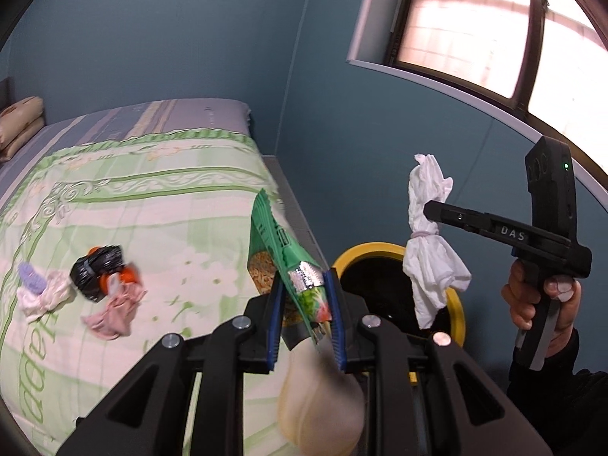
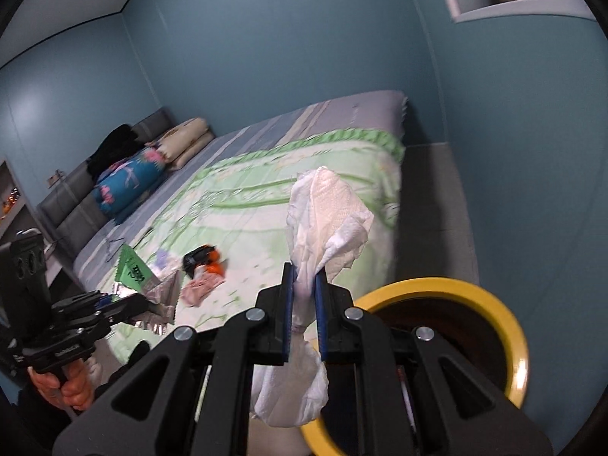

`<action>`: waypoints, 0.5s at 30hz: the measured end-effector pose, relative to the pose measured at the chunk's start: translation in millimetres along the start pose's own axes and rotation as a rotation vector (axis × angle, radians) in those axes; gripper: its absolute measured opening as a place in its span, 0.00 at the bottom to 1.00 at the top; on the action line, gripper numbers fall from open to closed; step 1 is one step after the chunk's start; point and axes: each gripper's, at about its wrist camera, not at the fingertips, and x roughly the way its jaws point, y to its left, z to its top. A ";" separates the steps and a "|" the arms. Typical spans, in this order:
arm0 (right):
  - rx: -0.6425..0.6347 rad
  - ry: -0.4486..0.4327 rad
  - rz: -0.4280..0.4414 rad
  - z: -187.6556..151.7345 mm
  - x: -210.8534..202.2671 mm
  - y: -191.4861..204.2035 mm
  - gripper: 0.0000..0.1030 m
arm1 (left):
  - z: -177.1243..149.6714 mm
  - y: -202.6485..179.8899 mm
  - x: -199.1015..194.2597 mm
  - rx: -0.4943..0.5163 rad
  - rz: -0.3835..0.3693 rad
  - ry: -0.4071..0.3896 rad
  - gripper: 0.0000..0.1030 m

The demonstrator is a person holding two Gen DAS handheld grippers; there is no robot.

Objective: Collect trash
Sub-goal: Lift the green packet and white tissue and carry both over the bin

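"DAS" lettering we read on right gripper (image 1: 429,211), fingers pinching white crumpled tissue bundle (image 1: 431,243), left gripper (image 1: 304,304) fingers pinching green foil noodle wrapper (image 1: 283,250), its print illegible, yellow-rimmed round bin (image 2: 490,304) partly hidden

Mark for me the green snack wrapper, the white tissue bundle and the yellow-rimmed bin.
green snack wrapper (image 1: 283,250): left wrist view, on its printed face above the pads.
white tissue bundle (image 2: 323,205): right wrist view, on its upper flared part.
yellow-rimmed bin (image 2: 429,285): right wrist view, on the far yellow rim.
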 end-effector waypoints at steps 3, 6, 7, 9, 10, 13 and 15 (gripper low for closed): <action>0.014 -0.025 -0.029 -1.0 -5.2 -10.8 0.09 | 4.6 -12.3 9.4 0.019 -0.020 0.007 0.20; 0.017 -0.065 -0.082 -4.1 -13.7 -20.4 0.09 | 7.3 -25.2 16.6 0.038 -0.035 0.008 0.19; 0.018 -0.074 -0.093 -5.4 -16.5 -22.2 0.09 | 8.2 -28.7 19.1 0.044 -0.040 0.009 0.19; 0.022 -0.092 -0.119 -7.9 -20.9 -26.8 0.09 | 9.7 -37.6 22.8 0.051 -0.056 0.012 0.20; 0.022 -0.098 -0.129 -8.8 -22.2 -29.4 0.09 | 10.6 -41.8 25.6 0.057 -0.064 0.011 0.19; 0.021 -0.124 -0.177 -13.5 -29.2 -36.9 0.09 | 12.1 -52.7 33.4 0.075 -0.078 0.007 0.19; 0.022 -0.133 -0.201 -15.8 -30.9 -41.6 0.09 | 12.3 -58.8 39.7 0.078 -0.099 0.012 0.20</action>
